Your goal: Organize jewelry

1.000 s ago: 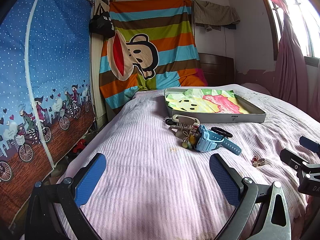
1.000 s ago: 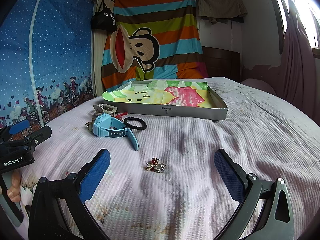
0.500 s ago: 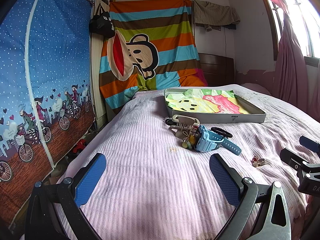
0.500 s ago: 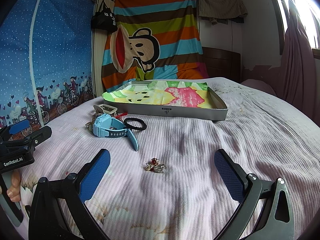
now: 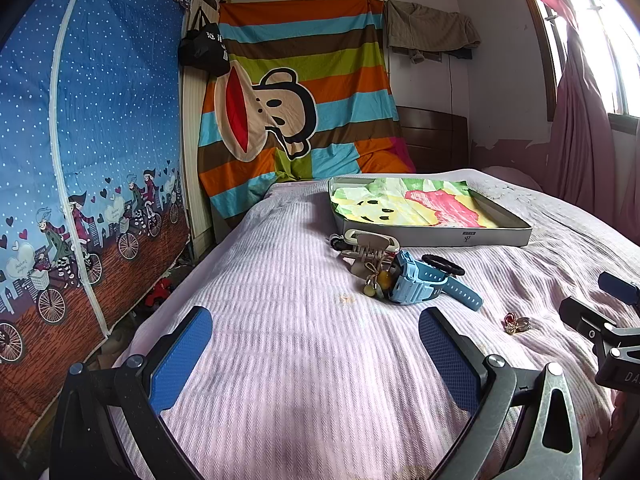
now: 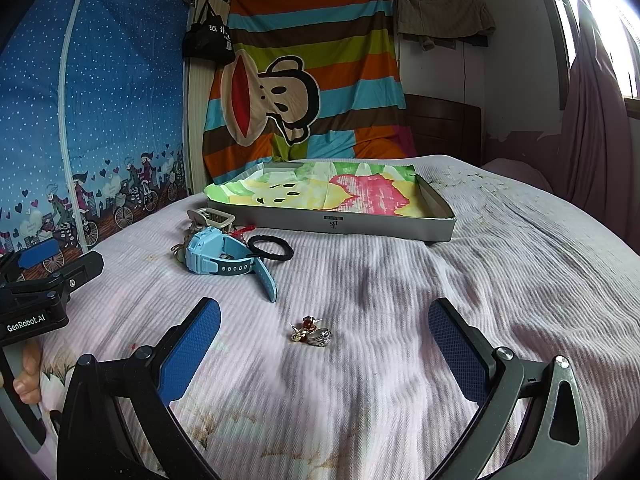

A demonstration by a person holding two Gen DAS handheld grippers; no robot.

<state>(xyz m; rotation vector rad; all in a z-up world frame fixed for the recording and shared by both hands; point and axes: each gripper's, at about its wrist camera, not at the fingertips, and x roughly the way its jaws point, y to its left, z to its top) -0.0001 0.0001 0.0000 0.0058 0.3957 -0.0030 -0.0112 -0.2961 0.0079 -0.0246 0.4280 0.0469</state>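
A light-blue watch (image 5: 420,286) (image 6: 224,258) lies on the pink bedspread with a black hair tie (image 6: 271,249) (image 5: 443,264), a beige hair claw (image 5: 370,243) (image 6: 211,218) and small beads (image 5: 372,285) beside it. A small ring and red-stone earring cluster (image 6: 311,332) (image 5: 517,323) lies apart, straight ahead of my right gripper (image 6: 324,354), which is open and empty. My left gripper (image 5: 316,354) is open too, short of the watch pile. A shallow grey tray (image 5: 500,236) (image 6: 380,226) lined with colourful paper sits farther back.
A blue printed wardrobe cover (image 5: 80,140) stands left of the bed, a striped cartoon-monkey sheet (image 5: 296,112) hangs behind. Pink curtain and window (image 5: 580,120) are at right. A hand (image 6: 28,376) holds the left gripper's handle.
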